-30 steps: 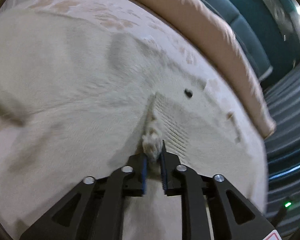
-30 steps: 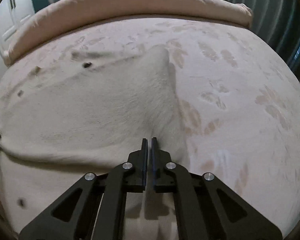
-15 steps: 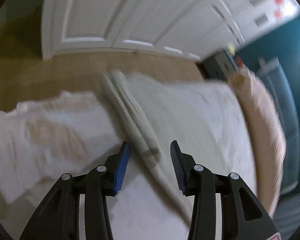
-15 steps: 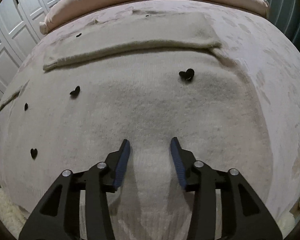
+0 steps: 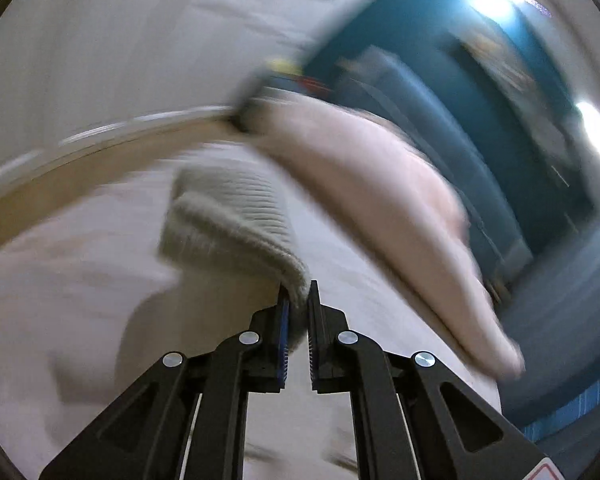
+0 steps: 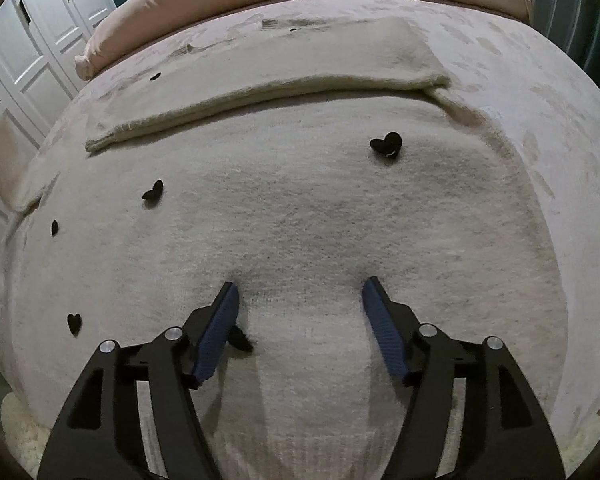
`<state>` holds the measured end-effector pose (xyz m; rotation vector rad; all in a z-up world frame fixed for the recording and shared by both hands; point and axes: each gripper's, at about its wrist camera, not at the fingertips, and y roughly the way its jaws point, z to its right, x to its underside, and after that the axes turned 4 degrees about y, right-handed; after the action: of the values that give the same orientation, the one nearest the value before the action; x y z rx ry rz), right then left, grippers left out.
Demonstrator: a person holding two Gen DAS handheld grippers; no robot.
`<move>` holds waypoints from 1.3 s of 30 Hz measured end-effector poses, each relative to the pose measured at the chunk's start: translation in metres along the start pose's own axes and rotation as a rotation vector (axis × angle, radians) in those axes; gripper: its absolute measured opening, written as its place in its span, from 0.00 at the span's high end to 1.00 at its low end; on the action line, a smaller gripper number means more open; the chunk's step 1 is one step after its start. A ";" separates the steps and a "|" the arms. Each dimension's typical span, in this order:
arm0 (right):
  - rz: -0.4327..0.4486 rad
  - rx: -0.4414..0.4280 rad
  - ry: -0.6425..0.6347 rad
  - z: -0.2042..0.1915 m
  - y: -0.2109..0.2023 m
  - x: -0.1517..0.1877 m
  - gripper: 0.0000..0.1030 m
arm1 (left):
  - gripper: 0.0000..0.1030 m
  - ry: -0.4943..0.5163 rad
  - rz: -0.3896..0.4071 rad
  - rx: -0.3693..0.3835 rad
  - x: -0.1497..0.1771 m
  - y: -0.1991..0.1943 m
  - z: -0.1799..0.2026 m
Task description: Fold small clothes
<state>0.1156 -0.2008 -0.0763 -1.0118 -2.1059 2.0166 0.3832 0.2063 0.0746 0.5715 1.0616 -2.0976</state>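
Since the earlier frame, the left gripper [image 5: 298, 300] is closing its jaws on the sweater's cuff [image 5: 236, 224], lifting it to fold; the right gripper [image 6: 300, 308] is opening empty-jawed over the sweater [image 6: 320, 208] lying on the bed [image 6: 540, 80]

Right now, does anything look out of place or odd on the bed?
Nothing stands out. The cream sweater with black hearts lies flat on the bed, one sleeve folded across its top. The left tongs pinch a ribbed knit edge; that view is motion-blurred. The right tongs stand open over the sweater.
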 end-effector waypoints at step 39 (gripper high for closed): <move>0.190 -0.226 0.102 -0.011 0.007 -0.201 0.94 | 0.97 -0.229 -0.168 -0.033 0.124 0.082 0.013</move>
<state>0.2811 -0.2892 -0.0021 -1.3652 -2.2997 1.7845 0.3629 0.1135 -0.0406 0.2242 1.0393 -2.2222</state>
